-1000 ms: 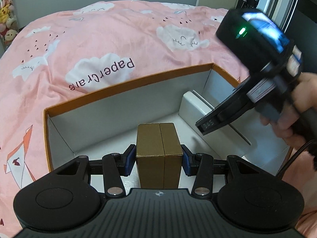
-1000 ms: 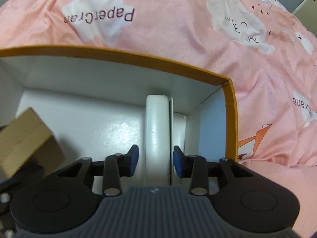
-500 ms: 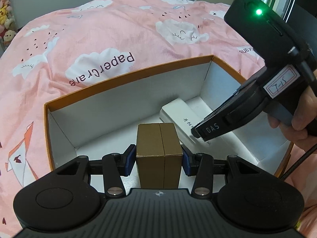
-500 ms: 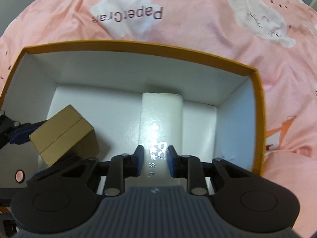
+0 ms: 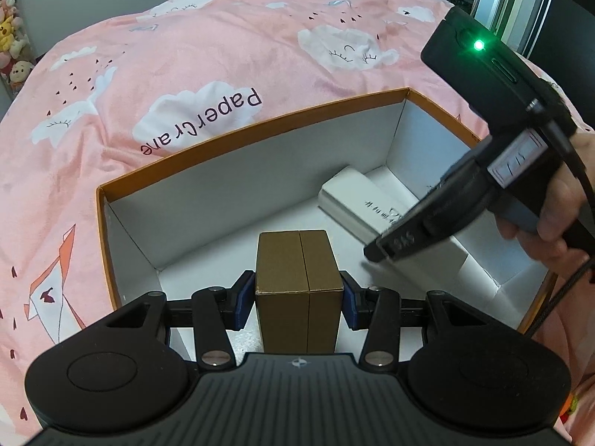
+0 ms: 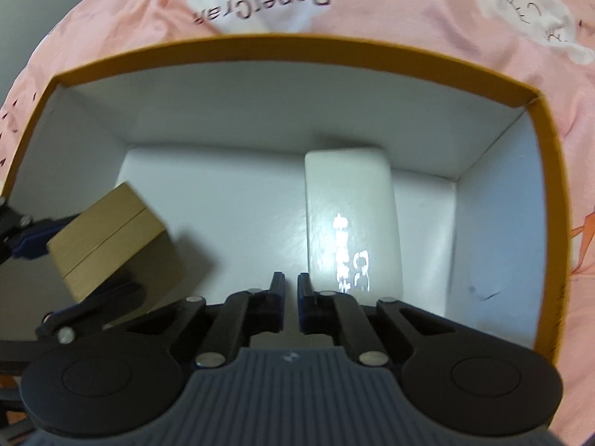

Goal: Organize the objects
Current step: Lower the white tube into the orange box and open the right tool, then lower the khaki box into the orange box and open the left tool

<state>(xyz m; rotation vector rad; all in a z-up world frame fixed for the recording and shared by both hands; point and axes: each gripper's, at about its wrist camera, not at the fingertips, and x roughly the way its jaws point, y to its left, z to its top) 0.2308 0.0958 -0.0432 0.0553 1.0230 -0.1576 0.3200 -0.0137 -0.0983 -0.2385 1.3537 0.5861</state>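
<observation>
Left gripper (image 5: 298, 295) clamps the brown box (image 5: 299, 282) between its blue pads, low inside the orange-rimmed box (image 5: 260, 128). Right gripper (image 6: 290, 290) is pinched together on nothing, the white case (image 6: 351, 219) lying flat just beside it.

I work in a home bedroom — a pink cloud-print duvet (image 5: 223, 74) covers the bed, plush toys (image 5: 13, 55) shelved beyond.

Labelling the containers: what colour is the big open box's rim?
Orange, with white inner walls: the box rim shows best in the right wrist view.
</observation>
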